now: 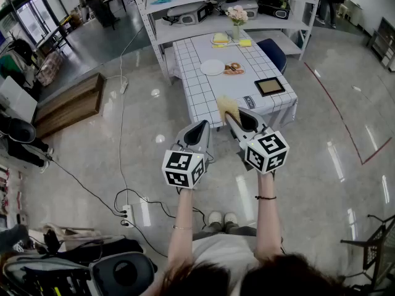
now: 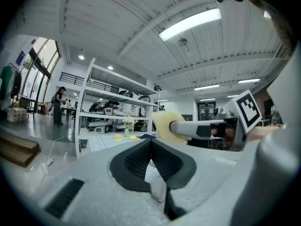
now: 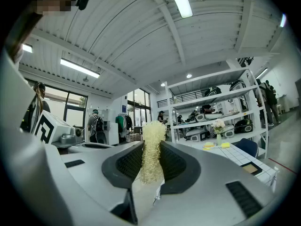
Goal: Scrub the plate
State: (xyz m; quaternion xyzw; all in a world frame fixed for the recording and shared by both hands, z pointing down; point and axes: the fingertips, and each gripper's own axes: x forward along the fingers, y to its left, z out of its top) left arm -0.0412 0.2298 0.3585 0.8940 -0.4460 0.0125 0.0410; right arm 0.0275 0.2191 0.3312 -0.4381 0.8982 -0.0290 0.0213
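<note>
My right tool (image 1: 237, 119) pinches the yellow scrubber (image 1: 227, 106). My left tool (image 1: 199, 133) is pressed together with nothing in it. The plate (image 1: 212, 67) lies on the tabletop (image 1: 197, 94) at 12 o'clock from the scrubber, well apart.

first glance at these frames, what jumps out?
The right gripper is clamped on a fuzzy yellow scrubber. The left gripper beside it is shut on nothing. Both are held up over bare floor, short of the checked table, where the white plate sits untouched.
</note>
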